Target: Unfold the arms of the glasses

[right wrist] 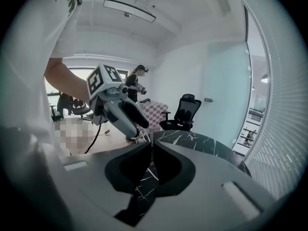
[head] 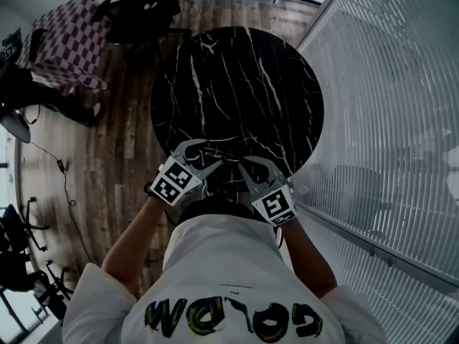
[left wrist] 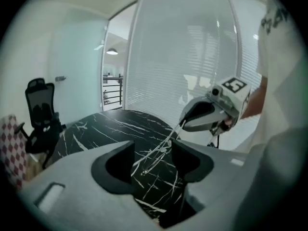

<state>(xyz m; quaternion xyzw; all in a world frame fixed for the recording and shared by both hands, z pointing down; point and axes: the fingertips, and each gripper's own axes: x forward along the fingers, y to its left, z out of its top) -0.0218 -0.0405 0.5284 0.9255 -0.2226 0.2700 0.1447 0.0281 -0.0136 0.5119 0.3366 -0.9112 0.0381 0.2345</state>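
Pinching the glasses (left wrist: 159, 154) w/ the right tool (right wrist: 150, 146), jaws shut down to a sliver on the thin wire frame. Holding them just above the near edge of the round black-marble bench (head: 237, 77), apparently not resting on it. Hanging the left tool (left wrist: 151, 150) alongside w/ jaws spread wide, gripping nothing. Showing the wire in the gap btwn its pads, w/o either pad pressing on it. Pointing both tools inward, tips near each other, close in front of the body.

Judging the step in hand as taking hold of one arm w/ the left tool & swinging it out at the hinge. Doing it well probably meaning:
- closing on the arm partway along, away from the hinge, for leverage
- closing gently, given such thin wire, likely bending or slipping under a hard pinch
- holding the right tool steady as the anchor
- swinging along the hinge's own arc rather than pulling straight out
- avoiding any twist, esp. near the lenses

Not being able to tell which arm is nearest, or how far folded: too fine & pale against the veined marble.
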